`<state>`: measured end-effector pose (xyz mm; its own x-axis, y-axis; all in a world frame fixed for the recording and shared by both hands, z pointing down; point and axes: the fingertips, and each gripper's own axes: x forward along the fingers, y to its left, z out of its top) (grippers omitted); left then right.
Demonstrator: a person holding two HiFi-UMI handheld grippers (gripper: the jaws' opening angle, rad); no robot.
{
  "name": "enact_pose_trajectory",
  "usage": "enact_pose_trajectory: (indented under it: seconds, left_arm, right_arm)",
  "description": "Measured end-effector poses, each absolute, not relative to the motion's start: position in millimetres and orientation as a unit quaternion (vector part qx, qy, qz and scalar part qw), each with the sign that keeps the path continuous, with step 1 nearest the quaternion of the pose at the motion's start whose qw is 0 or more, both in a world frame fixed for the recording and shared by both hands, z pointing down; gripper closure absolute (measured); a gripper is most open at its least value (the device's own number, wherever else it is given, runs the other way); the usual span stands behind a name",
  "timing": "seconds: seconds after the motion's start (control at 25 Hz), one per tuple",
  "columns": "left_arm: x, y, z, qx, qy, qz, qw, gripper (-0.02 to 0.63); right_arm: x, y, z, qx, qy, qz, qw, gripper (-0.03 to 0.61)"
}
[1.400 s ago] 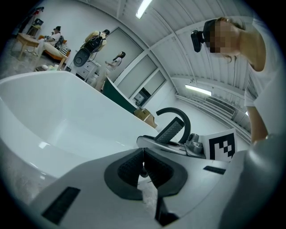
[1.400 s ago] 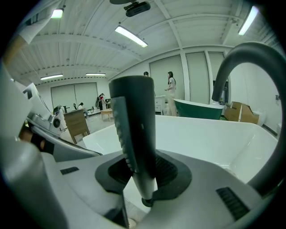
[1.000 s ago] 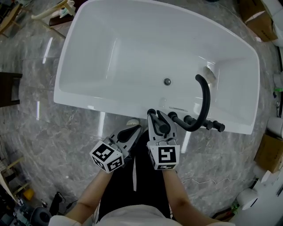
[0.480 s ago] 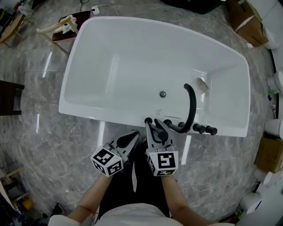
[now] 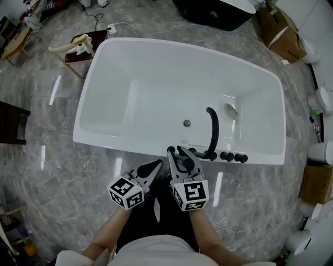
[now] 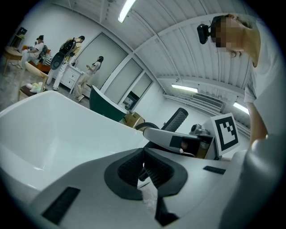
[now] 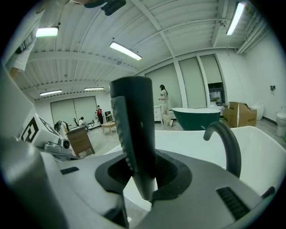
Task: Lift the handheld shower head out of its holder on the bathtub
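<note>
The black handheld shower head [image 7: 134, 129] stands upright between the jaws of my right gripper [image 7: 144, 172], which is shut on its handle. In the head view that right gripper [image 5: 177, 154] hovers over the near rim of the white bathtub [image 5: 130, 143], with the shower head [image 5: 188, 163] dark between its jaws. It is just left of the black curved spout [image 5: 213, 127] and the black knobs [image 5: 233, 156]. My left gripper [image 5: 154, 168] hangs beside it, short of the rim. Its jaws [image 6: 145, 167] are closed together with nothing in them.
A dark green tub [image 5: 218, 8] and cardboard boxes [image 5: 283, 26] stand beyond the bathtub. A wooden stand [image 5: 78, 44] is at the far left corner and white toilets [image 5: 322, 98] along the right. Marble floor surrounds the tub. People stand far off in the left gripper view.
Both grippers have risen, and the right one has carried the shower head up from the tub rim beside the spout. The bathtub looks smaller and farther below.
</note>
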<state>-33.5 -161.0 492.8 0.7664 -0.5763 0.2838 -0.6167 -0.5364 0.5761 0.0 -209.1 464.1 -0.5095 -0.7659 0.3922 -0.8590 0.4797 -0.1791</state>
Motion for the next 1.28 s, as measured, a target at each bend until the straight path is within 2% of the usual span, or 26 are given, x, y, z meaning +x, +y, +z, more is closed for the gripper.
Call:
enact_pose_trajectory:
  seconds: [0.44, 0.96, 1.28]
  left_arm:
    - [-27.4, -162.4, 457.6, 0.889, -0.322, 0.018, 0.326, 0.601]
    - [-12.6, -183.4, 387.0, 0.92, -0.277, -0.01, 0.276, 0.601]
    - [-4.3, -185.1, 359.4, 0.932, -0.258, -0.024, 0.253, 0.601]
  right_arm:
    - [0.7, -199.1, 415.2, 0.474, -0.853, 0.198, 0.091, 0.46]
    - [17.9, -198.7, 348.5, 0.47, -0.859, 0.19, 0.071, 0.46]
    - [33.9, -191.6, 309.2, 0.478, -0.862, 0.17, 0.023, 0.46]
